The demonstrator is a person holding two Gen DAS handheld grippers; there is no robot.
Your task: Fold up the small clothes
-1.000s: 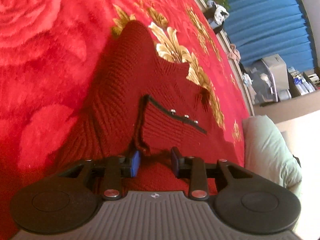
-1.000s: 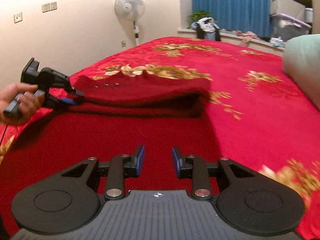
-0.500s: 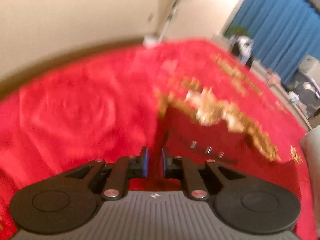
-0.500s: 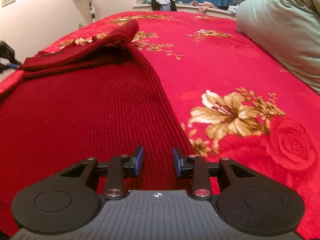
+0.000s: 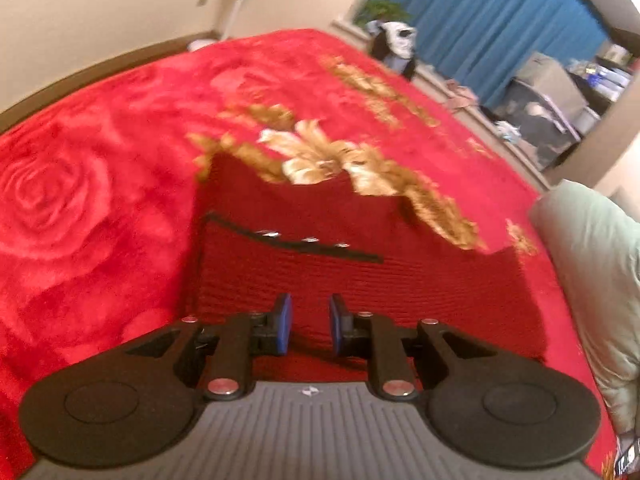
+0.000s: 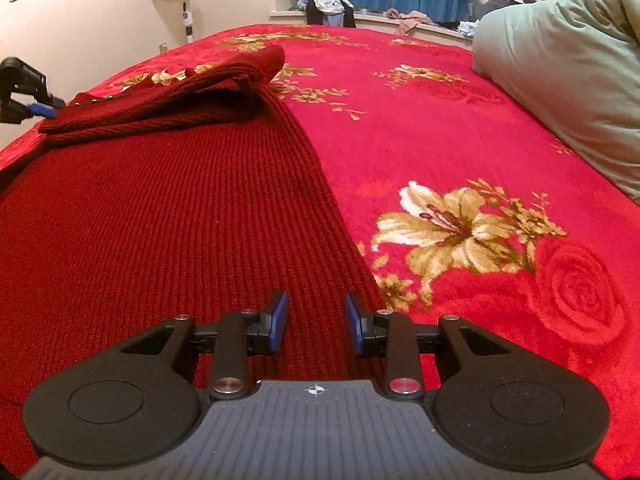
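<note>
Your left gripper [image 5: 310,326] hangs over the dark red ribbed-knit sweater [image 5: 360,280], its jaws opening, nothing between the blue pads. The sweater lies partly folded on the plush rose-patterned blanket [image 6: 460,120]. Your right gripper [image 6: 316,322] hovers part-open over its right edge, gripping nothing.

A bed covered by a plush red blanket [image 6: 420,128] printed with roses and gold-and-cream lilies carries everything. A dark red ribbed knit garment [image 6: 160,216] lies spread flat on it, its far part folded back over itself into a bunched double layer. That folded part bears a dark trimmed edge with three small metal studs [image 5: 308,240], possibly snaps; the blur hides which. A pale green quilt or pillow [image 6: 560,60] rests on the blanket's right side, well apart from the garment.
</note>
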